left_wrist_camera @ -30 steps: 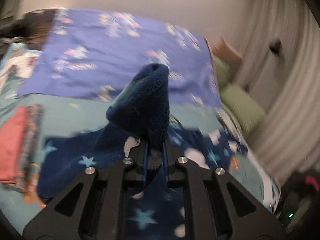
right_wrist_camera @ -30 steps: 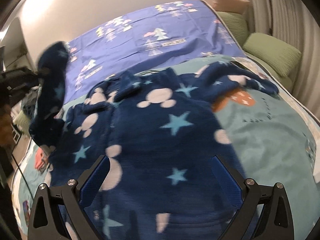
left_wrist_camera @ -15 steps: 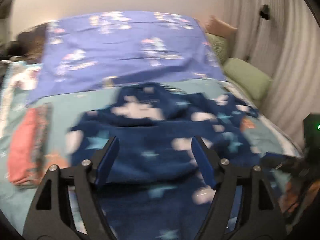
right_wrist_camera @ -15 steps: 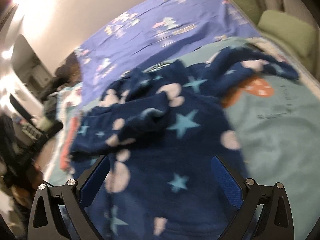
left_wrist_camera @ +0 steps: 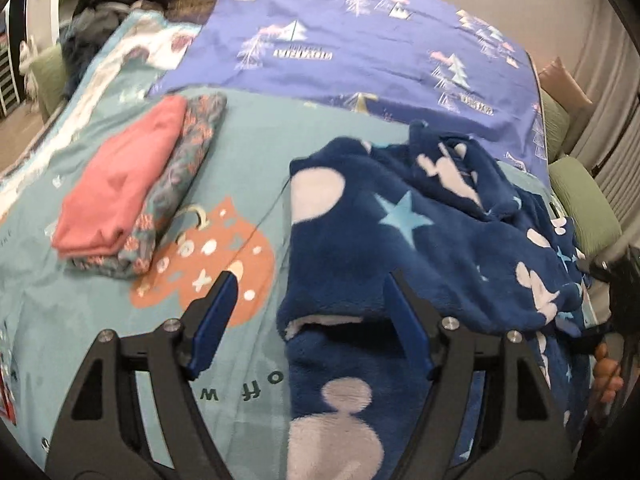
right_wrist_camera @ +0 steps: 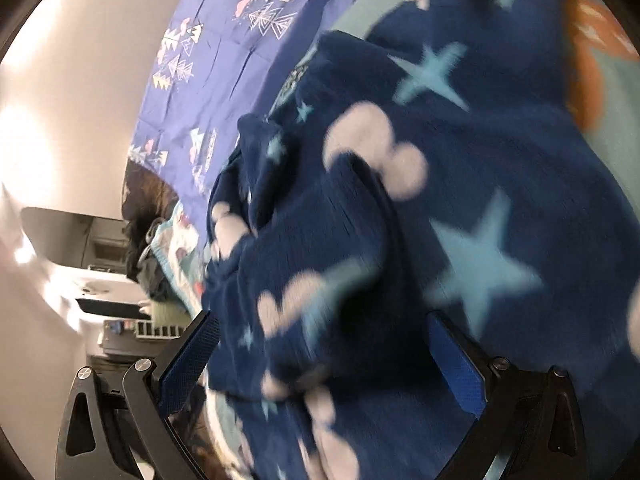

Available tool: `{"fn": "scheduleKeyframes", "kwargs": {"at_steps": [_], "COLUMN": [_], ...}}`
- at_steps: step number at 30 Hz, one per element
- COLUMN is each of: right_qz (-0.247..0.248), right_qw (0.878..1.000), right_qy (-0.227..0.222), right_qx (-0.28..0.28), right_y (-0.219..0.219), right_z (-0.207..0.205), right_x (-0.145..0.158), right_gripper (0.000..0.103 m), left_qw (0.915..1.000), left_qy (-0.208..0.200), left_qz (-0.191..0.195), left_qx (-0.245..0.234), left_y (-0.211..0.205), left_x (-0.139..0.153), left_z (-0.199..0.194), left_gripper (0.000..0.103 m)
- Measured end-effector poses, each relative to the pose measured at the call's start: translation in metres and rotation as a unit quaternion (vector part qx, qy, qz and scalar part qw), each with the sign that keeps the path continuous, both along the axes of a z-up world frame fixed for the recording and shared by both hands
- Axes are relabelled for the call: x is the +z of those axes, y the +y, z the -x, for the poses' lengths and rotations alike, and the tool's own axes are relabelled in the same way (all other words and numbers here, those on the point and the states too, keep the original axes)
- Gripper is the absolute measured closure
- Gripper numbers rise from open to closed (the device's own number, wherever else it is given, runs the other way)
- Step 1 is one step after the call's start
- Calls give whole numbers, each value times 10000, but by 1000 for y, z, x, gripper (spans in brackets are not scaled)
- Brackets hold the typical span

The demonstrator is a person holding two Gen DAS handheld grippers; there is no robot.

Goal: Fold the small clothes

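Item: fleece [left_wrist_camera: 420,236], navy, with stars and pale mouse-head shapes. It lies rumpled on the bed [left_wrist_camera: 248,128], toward the right edge, one flap doubled over the body; the fold is loose and uneven. In the right wrist view it fills most of the frame, blurred.

Item: left gripper [left_wrist_camera: 308,312]. Fingers [left_wrist_camera: 214,312] wide apart, holding nothing, poised over the fleece's left edge where the upper layer overlaps the lower.

Item: right gripper [right_wrist_camera: 320,360]. Fingers [right_wrist_camera: 454,354] wide apart, close over a bunched ridge of fleece. Whether cloth touches them cannot be told through the blur.

Item: folded pile [left_wrist_camera: 132,188], a pink piece on a patterned one, near the bed's left edge, well apart from the fleece.

Item: purple sheet [left_wrist_camera: 360,48], tree print, across the far end of the bed.

Item: green cushions [left_wrist_camera: 580,196], beyond the right edge.

Judged stage: mid-fold, both grippers free, next grasp not yet taken.

Risks, as judged:
- Thick pile. A pinch on the overlap may catch both layers and drag the fold open.
- Ridge under the right gripper. Grasping bunched cloth would lock in a crooked fold.
- The fleece sits near the right edge. A pull that way could slide it off the bed.
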State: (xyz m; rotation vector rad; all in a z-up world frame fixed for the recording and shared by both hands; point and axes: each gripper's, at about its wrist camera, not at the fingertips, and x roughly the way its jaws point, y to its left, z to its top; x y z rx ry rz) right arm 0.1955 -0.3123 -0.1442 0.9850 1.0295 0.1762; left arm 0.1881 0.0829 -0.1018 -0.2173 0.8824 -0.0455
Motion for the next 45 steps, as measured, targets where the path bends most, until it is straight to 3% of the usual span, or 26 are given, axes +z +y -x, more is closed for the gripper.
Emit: {"fn": "scheduleKeyframes", "kwargs": {"at_steps": [1, 2, 3, 5, 7, 10, 11, 13, 15, 17, 20, 24, 26, 28, 29, 32, 35, 41, 45], "right_qz": [111, 239, 385, 375, 761, 1507, 1762, 2436, 2733, 2378, 1584, 1596, 1593, 1551, 1644, 2549, 2425, 2032, 2074], "right_qw": [9999, 9997, 9990, 9979, 9930, 9700, 9620, 9491, 9508, 9647, 9839, 9831, 9810, 9794, 9773, 9588, 9641, 9728, 9695], "right_qy": [-2, -21, -39, -202, -785, -1809, -1970, -1774, -1063, -571, -581, -704, -801, -799, -752, -549, -648, -899, -1005], "right_qx": [21, 73, 238, 479, 453, 600, 693, 912, 1000, 980, 588, 549, 763, 1016, 1108, 1127, 869, 652, 830], "right_y": [3, 7, 12, 14, 10, 6, 4, 2, -4, -19, -46, -50, -41, -29, -25, -8, -14, -29, -7], "right_z": [-8, -15, -22, -26, -16, 6, 10, 11, 4, 1, 10, 17, 19, 21, 23, 22, 32, 46, 39], "right_x": [1, 3, 5, 16, 43, 81, 84, 74, 47, 24, 13, 22, 23, 17, 12, 4, 16, 33, 34], "right_gripper": [5, 37, 95, 91, 91, 90, 88, 83, 78, 78, 76, 64, 55, 46, 46, 64, 62, 62, 62], "left_qw": [10000, 9999, 9997, 9994, 9992, 9990, 9989, 9980, 9967, 9951, 9941, 9955, 9957, 9972, 9984, 9991, 9983, 9985, 9972], "left_qy": [59, 102, 128, 148, 140, 187, 225, 319, 431, 521, 645, 674, 706, 535, 415, 238, 92, -427, -335], "left_qz": [38, 94, 158, 251, 307, 317, 350, 496, 673, 831, 852, 657, 593, 481, 283, -336, -579, -103, 192], "left_qx": [39, 82, 113, 170, 202, 234, 232, 206, 166, 137, 177, 119, -54, -211, -257, -138, -34, -325, -637], "left_y": [2, 3, 5, 9, 12, 17, 17, 19, 19, 19, 18, 9, 3, -2, -7, -15, -16, -26, -52], "left_x": [-2, -4, -6, -7, -7, -12, -14, -19, -24, -27, -30, -35, -39, -39, -35, -27, -14, 25, 21], "left_z": [-2, -3, -3, -3, -3, -6, -7, -12, -18, -26, -39, -53, -56, -53, -50, -44, -35, -15, -24], "left_gripper": [27, 27, 27, 27, 27, 27, 27, 27, 27, 27, 27, 29, 54, 69, 75, 82, 82, 82, 82]}}
